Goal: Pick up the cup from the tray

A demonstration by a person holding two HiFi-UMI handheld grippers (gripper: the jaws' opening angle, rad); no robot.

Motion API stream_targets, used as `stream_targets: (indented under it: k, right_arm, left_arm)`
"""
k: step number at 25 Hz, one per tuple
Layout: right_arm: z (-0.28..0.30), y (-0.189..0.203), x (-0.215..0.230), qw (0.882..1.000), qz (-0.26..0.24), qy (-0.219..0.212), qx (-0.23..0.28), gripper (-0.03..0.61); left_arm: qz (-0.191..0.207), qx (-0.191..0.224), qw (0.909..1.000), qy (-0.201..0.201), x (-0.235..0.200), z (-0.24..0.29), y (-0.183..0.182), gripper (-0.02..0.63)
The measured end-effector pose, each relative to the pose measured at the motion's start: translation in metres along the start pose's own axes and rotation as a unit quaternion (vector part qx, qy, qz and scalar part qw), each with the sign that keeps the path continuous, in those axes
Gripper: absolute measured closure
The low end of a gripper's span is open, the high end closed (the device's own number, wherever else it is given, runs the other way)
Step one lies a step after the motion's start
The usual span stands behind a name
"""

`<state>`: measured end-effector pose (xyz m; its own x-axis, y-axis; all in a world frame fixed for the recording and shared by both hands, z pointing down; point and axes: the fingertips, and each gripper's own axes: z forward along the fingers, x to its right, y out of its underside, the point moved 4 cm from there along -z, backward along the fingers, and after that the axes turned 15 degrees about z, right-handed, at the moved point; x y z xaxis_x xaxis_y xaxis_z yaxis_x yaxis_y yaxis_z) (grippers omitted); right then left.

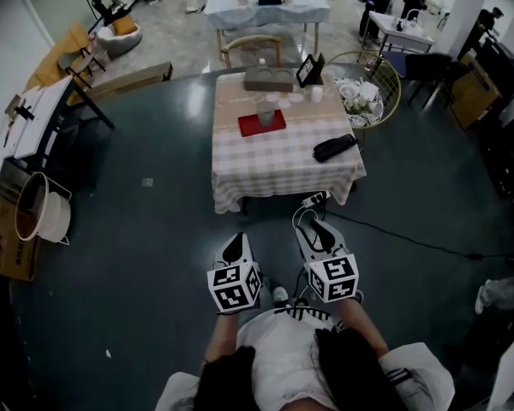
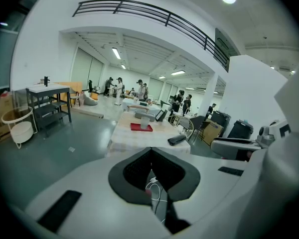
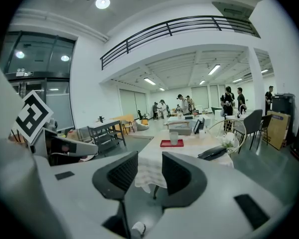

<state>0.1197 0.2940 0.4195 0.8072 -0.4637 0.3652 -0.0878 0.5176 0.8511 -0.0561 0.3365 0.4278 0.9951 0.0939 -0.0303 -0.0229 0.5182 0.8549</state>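
Nearest the lens in the head view is the person's white clothing, at the bottom edge; just beyond it two handheld grippers point forward above a dark floor, each topped by a cube of black-and-white square markers; the left gripper has its jaws closed, the dark ribbed pads meeting at their tips with nothing caught there; the right gripper has its jaws parted, with a plain gap between the pads and nothing in it; both are well apart from the table, which stands ahead under a pale checked cloth; on the far half of the table lies a red tray, and the cup, clear and upright, stands on that tray; a grey box sits behind the tray near the far edge; a black pouch lies toward the table's right side; a black cable trails across the floor to the right; people stand far back in the bright hall.
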Motion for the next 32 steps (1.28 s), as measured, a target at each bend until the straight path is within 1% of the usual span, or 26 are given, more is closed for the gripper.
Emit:
stream_targets:
  k: [6, 10, 14, 17, 20, 26, 32]
  right_arm:
    - [0.017, -0.008, 0.005, 1.0, 0.014, -0.023, 0.009, 0.413]
    - [0.027, -0.012, 0.012, 1.0, 0.018, -0.02, 0.009, 0.393]
    - [0.036, -0.018, 0.014, 0.999, 0.025, -0.027, 0.012, 0.379]
    - [0.048, -0.02, 0.019, 0.999, 0.027, -0.022, 0.011, 0.374]
    - [0.063, -0.024, 0.023, 1.0, 0.023, -0.018, 0.007, 0.371]
    - [0.094, -0.045, 0.032, 1.0, 0.027, -0.004, 0.013, 0.37]
    - [0.132, -0.067, 0.035, 0.999, 0.031, 0.008, 0.019, 0.37]
  left_arm:
    - [-0.003, 0.004, 0.9999, -0.009, -0.009, 0.014, -0.004, 0.606]
    - [-0.006, 0.001, 1.0, -0.007, -0.012, 0.027, -0.007, 0.606]
    - [-0.002, 0.001, 1.0, 0.0, -0.015, 0.039, -0.015, 0.606]
    - [0.005, 0.002, 1.0, 0.006, -0.018, 0.049, -0.022, 0.606]
    - [0.004, 0.003, 0.9999, 0.01, -0.024, 0.065, -0.03, 0.606]
    - [0.013, 0.001, 0.9997, 0.023, -0.037, 0.098, -0.05, 0.606]
    - [0.021, 0.001, 0.9992, 0.032, -0.059, 0.13, -0.076, 0.606]
